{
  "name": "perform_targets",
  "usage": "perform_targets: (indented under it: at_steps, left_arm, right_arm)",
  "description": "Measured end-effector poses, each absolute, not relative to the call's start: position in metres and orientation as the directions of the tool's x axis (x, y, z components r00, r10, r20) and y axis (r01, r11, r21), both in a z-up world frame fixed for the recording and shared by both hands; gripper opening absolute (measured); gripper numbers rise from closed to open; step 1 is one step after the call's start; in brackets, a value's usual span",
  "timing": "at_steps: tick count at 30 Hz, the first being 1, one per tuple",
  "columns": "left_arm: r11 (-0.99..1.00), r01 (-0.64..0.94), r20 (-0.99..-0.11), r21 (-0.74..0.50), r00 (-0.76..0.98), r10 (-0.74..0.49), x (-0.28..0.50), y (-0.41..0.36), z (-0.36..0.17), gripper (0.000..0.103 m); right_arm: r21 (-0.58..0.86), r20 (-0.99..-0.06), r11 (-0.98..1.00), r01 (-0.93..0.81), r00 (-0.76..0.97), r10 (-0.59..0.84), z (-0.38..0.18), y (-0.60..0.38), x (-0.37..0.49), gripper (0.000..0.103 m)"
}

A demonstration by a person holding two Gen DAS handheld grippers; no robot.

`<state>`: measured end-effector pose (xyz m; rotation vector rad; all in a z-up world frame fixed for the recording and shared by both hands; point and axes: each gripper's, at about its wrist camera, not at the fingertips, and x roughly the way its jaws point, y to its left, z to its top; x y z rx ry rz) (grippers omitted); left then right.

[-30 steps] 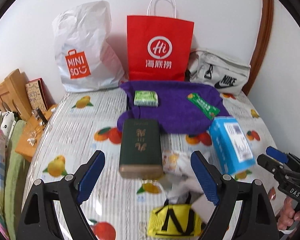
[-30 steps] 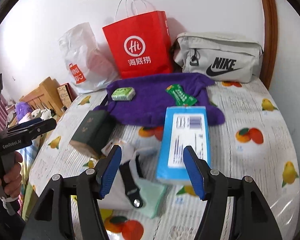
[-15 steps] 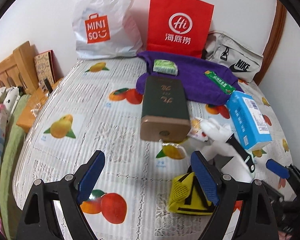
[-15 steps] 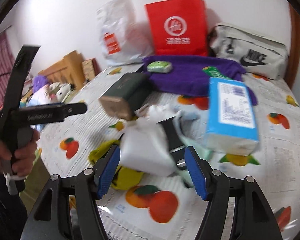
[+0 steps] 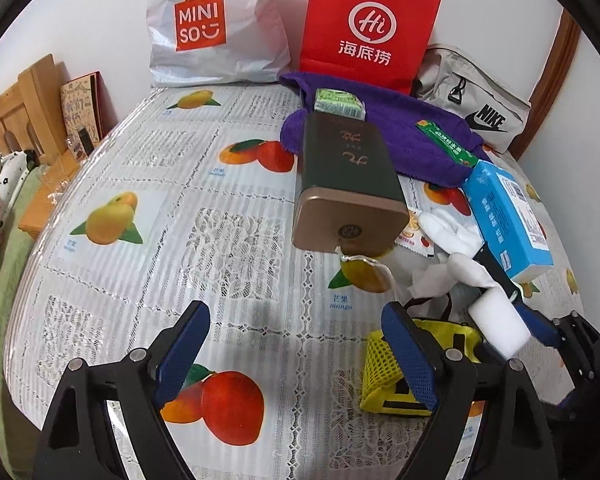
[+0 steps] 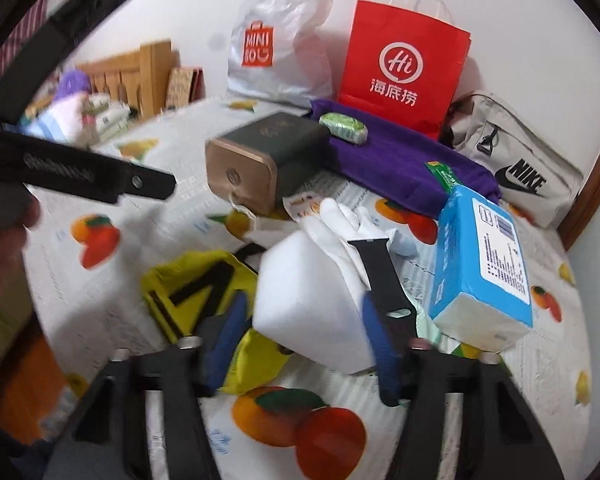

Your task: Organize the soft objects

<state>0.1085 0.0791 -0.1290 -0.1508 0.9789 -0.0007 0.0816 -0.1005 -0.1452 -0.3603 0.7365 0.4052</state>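
On the table, under a clear-covered fruit-print cloth, the largest items stand along the back wall: a white MINISO bag, a red paper bag and a grey Nike pouch. In front of these lies a purple towel carrying a green packet and a green sachet. A dark green box lies on its side, its bronze end facing the cameras; a blue tissue pack rests to the right of it. Between them sit a white glove and a black strap, with a yellow mesh pouch nearer the front edge. The white sponge block sits between the blue pads of the right gripper; its jaws are closing, and whether the pads already press the block cannot be told. The left gripper is spread wide above bare cloth, nothing between its fingers
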Motion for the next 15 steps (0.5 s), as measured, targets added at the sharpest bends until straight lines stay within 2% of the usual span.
perform_targets:
  at_steps: [3,10,15]
  left_arm:
    - [0.99,-0.051,-0.83,-0.133,0.552,-0.083,0.108,0.077,-0.134,0.087]
    - [0.99,-0.025,-0.842,-0.136,0.529,-0.103,0.109,0.066,-0.145,0.087]
    - [0.99,0.001,-0.845,-0.14,0.521,-0.12,0.108,0.057,-0.146,0.087]
  right_arm:
    - [-0.181,-0.691,0.856,-0.484,0.682,0.24,-0.141,-0.102,0.08,0.044]
    - [0.091,-0.629,0.847,-0.523,0.629,0.456,-0.113,-0.122,0.077,0.044]
    - [0.192,-0.594,0.834,-0.517,0.615,0.519,-0.101,-0.138,0.074,0.044]
